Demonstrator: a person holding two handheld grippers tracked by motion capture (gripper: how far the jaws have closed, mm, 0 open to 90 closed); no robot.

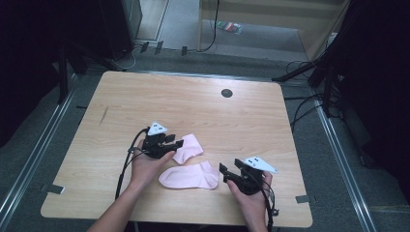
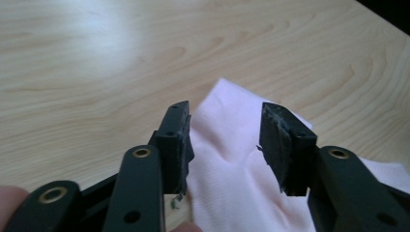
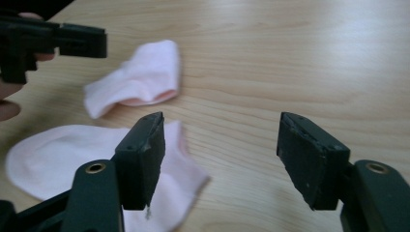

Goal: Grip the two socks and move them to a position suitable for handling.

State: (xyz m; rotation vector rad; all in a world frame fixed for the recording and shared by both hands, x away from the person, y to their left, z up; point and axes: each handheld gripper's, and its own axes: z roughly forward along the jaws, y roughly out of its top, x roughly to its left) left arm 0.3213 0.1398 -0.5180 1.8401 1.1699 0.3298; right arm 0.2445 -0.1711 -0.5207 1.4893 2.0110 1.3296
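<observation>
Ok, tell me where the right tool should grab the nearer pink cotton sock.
Take the nearer pink cotton sock at its cuff end, the end nearest the right tool. It lies flat, so come in low from the right, jaws open, and pinch the edge.

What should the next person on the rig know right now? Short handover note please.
Left claw: open, at the farther pink sock; in the left gripper view its jaws stand either side of the fabric, not closed on it.
Right claw: open, holding nothing, at the cuff end of the nearer pink sock.
Both socks lie flat on the table, close together near the front edge, the nearer one stretched out sideways.
Done: both claws brought up to the socks.
Left: no grasp yet; probably close each claw on its sock, then pair or fold them.
</observation>
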